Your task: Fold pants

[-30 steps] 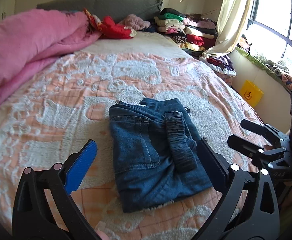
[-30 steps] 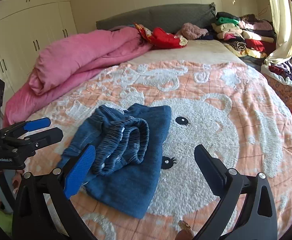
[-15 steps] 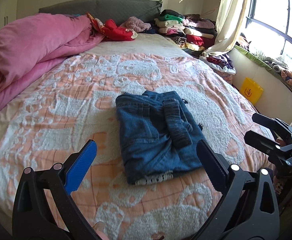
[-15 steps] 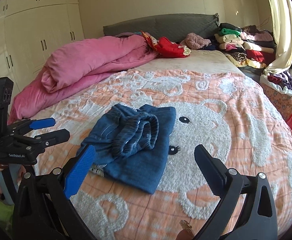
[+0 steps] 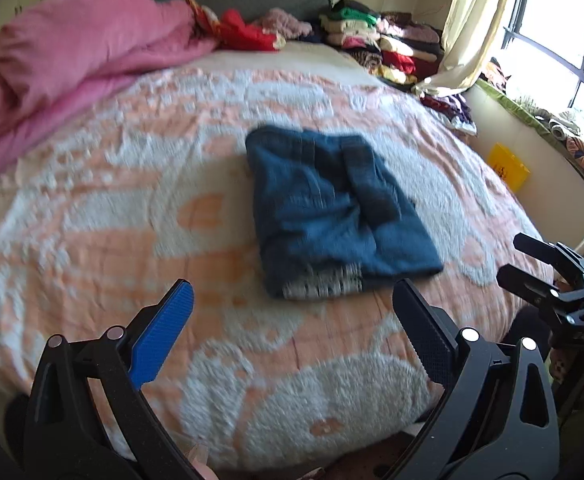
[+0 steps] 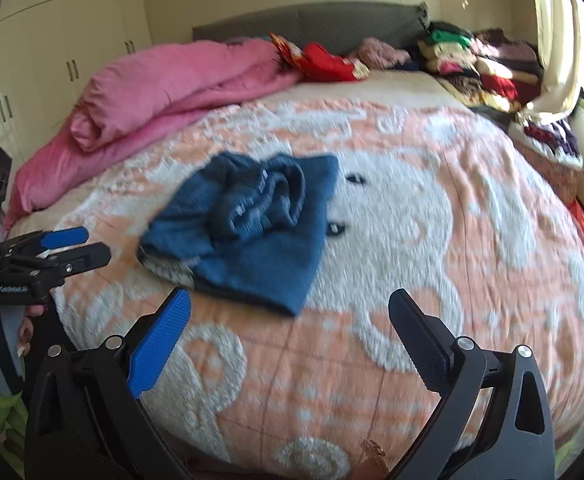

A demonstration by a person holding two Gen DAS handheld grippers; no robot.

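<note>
The blue denim pants (image 5: 332,208) lie folded into a compact bundle in the middle of the bed; they also show in the right wrist view (image 6: 251,220), with the elastic waistband rolled on top. My left gripper (image 5: 292,312) is open and empty, held back from the near edge of the pants. My right gripper (image 6: 289,316) is open and empty, also short of the pants. Each gripper shows in the other's view: the right gripper (image 5: 532,256) at the right edge, the left gripper (image 6: 75,246) at the left edge.
The bed carries an orange and white bear-pattern blanket (image 5: 131,220). A pink duvet (image 5: 63,64) is heaped at the far left. Stacked folded clothes (image 5: 372,40) sit at the far right corner. A yellow bin (image 5: 508,166) stands by the window wall.
Both grippers have pulled back from the pants toward the foot of the bed; the folded pants now look smaller and farther away. Both stay open.
</note>
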